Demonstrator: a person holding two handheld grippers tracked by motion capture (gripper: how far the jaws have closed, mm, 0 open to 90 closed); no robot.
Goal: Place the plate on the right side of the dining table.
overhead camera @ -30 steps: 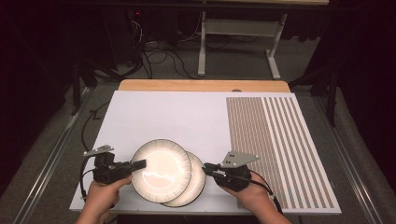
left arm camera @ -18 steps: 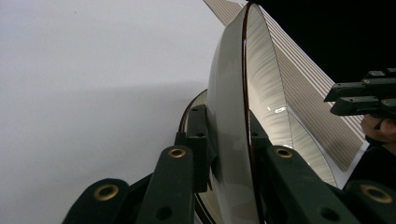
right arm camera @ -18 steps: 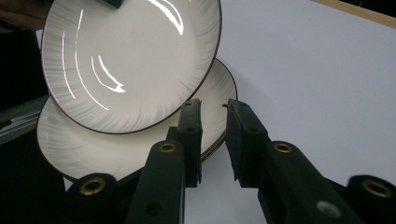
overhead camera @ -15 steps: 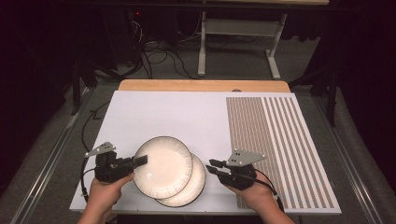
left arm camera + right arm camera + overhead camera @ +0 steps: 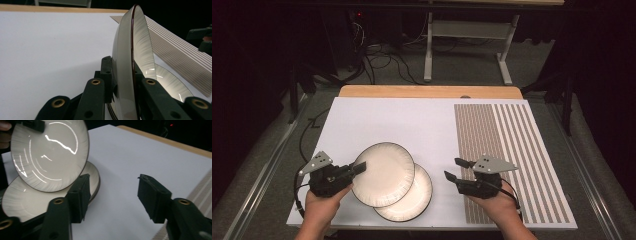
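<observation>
Since a second ago I've pulled my right gripper (image 5: 456,169) back right of the plates, jaws wide and empty. My left gripper (image 5: 357,167) pinches the upper plate (image 5: 383,173) by its left rim, tilted above the lower plate (image 5: 418,197) near the white table's (image 5: 392,120) near edge. With that one-sided rim hold, I judge the plate could pivot, slip and strike the one beneath.

Hidden and cropped parts
The upper plate (image 5: 383,173) covers part of the lower plate (image 5: 414,199); both forearms leave the bottom edge
</observation>
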